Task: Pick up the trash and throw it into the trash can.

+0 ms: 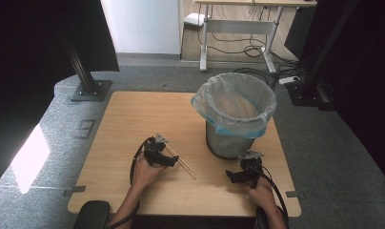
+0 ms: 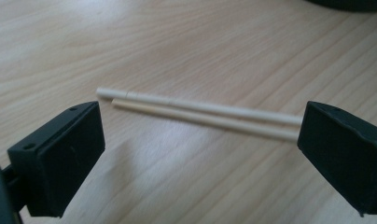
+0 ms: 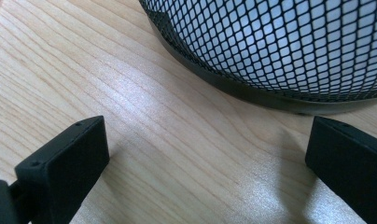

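On the wooden table [image 1: 133, 124] a pair of chopsticks [image 1: 183, 164] lies flat, side by side and touching along their length, near the middle of the near half. They run on a slant from the left gripper [image 1: 170, 161] toward the near right. To their right and a little farther off stands a wire-mesh bin [image 1: 231, 140] lined with a pale plastic bag [image 1: 234, 102].

In the left gripper view the chopsticks [image 2: 200, 113] lie across the gap between the two black jaws, which stand wide apart and hold nothing. The sticks sit just beyond the jaw tips, on the table, and the right-hand jaw covers their far end. The gripper looks low over the wood, though from these angles I cannot tell whether its tips are touching the surface.

The right gripper [image 1: 234, 177] rests at the near right of the table, just in front of the bin. Its jaws are also wide apart and empty, and in its own view they point at the foot of the bin [image 3: 280, 51] with bare wood between them.

The step in hand looks like the approach to picking up the chopsticks, most likely to drop them into the bin. The next move calls for pushing the left gripper forward and down so that both sticks sit well between the jaws, then closing across them together. They are thin and round, so one may roll free if the jaws close off-centre or too high.
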Demonstrator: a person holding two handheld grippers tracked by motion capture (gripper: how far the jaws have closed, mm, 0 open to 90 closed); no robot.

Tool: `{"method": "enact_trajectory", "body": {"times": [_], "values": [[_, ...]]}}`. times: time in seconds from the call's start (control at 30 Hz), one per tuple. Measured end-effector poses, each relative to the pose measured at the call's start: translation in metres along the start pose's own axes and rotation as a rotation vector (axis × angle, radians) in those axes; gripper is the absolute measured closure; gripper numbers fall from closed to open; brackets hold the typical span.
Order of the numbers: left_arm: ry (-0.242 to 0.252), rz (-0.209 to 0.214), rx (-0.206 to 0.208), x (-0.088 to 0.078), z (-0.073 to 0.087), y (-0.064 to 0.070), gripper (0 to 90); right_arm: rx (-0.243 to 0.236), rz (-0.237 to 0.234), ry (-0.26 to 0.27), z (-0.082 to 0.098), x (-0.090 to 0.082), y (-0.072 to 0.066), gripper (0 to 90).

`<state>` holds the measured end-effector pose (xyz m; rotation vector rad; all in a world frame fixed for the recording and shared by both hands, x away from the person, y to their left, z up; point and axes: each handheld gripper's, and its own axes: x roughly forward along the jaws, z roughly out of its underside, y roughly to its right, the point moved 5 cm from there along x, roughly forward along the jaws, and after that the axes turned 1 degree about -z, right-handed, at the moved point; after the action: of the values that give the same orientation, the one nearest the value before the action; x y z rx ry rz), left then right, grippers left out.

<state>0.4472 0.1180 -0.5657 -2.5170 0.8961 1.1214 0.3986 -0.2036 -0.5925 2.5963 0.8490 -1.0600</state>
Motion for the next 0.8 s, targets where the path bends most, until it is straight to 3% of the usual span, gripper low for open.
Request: {"method": "enact_trajectory", "body": {"times": [0.27, 0.33, 0.53, 0.6, 0.8], "values": [[-0.047, -0.053, 0.027, 0.015, 0.009, 0.0, 2.8, -0.006, -0.004, 0.0, 0.0, 0.0, -0.001, 0.0], [-0.037, -0.034, 0.013, 0.014, 0.012, -0.002, 4.5, -0.006, -0.005, 0.0, 0.0, 0.0, -0.001, 0.0], [-0.017, -0.041, 0.002, 0.007, 0.012, -0.007, 9.4, -0.007, -0.006, -0.001, 0.0, 0.0, -0.002, 0.0], [0.003, -0.022, -0.017, 0.007, 0.006, -0.004, 9.2, -0.007, -0.006, -0.001, 0.0, 0.0, -0.002, 0.0], [0.016, -0.027, -0.027, 0.013, -0.004, -0.002, 6.6, -0.007, -0.006, -0.001, 0.0, 0.0, -0.002, 0.0]]}}
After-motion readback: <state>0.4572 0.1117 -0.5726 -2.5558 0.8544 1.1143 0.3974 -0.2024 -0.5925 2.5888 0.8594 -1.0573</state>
